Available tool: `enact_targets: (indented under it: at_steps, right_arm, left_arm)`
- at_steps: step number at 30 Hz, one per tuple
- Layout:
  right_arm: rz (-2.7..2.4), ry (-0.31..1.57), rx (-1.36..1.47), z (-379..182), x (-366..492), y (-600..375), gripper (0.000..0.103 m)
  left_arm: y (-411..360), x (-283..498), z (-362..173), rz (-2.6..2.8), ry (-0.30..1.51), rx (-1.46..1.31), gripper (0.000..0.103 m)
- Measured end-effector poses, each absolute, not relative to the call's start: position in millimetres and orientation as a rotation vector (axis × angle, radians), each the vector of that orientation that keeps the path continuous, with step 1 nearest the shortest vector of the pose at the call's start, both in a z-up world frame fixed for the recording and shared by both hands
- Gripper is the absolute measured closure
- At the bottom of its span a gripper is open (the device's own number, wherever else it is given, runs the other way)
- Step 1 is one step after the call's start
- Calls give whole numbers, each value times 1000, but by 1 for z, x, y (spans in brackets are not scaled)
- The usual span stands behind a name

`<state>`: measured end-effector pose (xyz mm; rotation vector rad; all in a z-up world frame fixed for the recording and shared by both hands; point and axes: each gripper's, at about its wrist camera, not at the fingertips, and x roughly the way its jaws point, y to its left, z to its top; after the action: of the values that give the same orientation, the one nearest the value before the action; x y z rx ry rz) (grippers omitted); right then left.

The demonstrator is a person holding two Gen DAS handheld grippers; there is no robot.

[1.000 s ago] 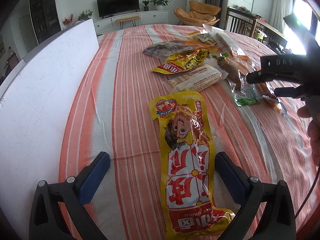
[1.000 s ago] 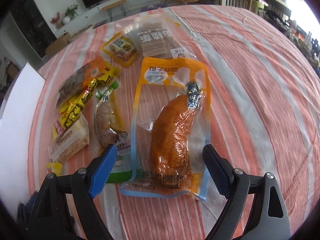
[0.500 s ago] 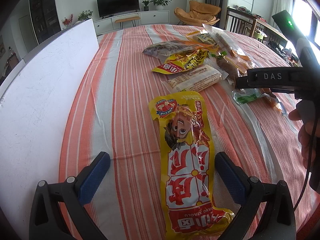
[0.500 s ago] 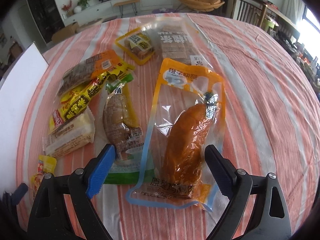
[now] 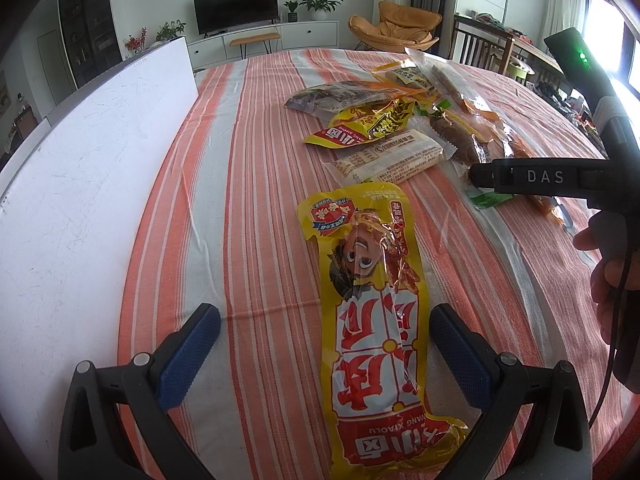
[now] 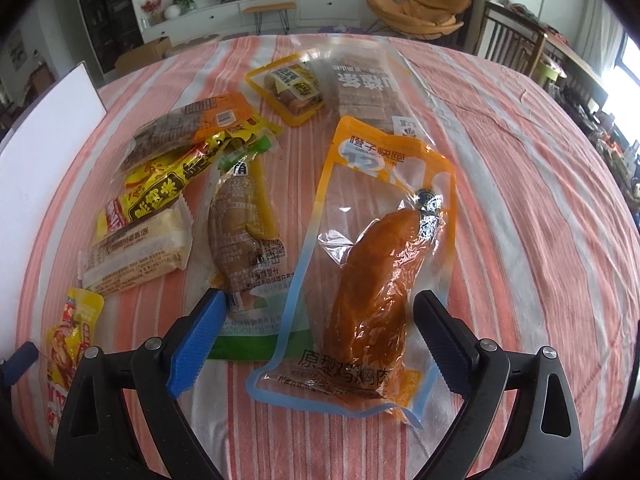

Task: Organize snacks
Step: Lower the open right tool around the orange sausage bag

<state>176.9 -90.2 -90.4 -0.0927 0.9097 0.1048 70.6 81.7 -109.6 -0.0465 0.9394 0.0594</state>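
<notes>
A long yellow snack packet (image 5: 376, 320) lies flat on the striped tablecloth between the wide-apart blue pads of my left gripper (image 5: 324, 340), which does not touch it. In the right wrist view my right gripper (image 6: 320, 332) hovers over a clear orange-edged pouch of chicken breast (image 6: 372, 264). Its jaws are opening, and the pouch lies between them untouched. A green-edged pouch with a brown piece (image 6: 244, 236) lies just left of it, under the left pad (image 6: 196, 344). From the left wrist view the right gripper (image 5: 536, 178) shows from the side, held by a hand (image 5: 608, 276).
A pile of snack packets (image 5: 384, 120) lies at the far middle of the table: a yellow one (image 6: 160, 188), a white bar (image 6: 140, 252), a dark pouch (image 6: 180, 128), a small orange-rimmed pouch (image 6: 292, 88) and a clear cracker bag (image 6: 368, 84). A white board (image 5: 80, 184) stands along the left.
The right gripper's jaws have spread a little and it has rolled, so the pouches look more upright in its view. The left gripper and the yellow packet have not moved.
</notes>
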Motion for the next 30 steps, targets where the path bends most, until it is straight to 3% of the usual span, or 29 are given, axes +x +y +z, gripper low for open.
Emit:
enact_targets:
  at_steps: [30]
  right_arm:
    - [85, 999, -96, -89, 186, -87, 6]
  left_arm:
    - [82, 71, -110, 59, 938, -46, 0]
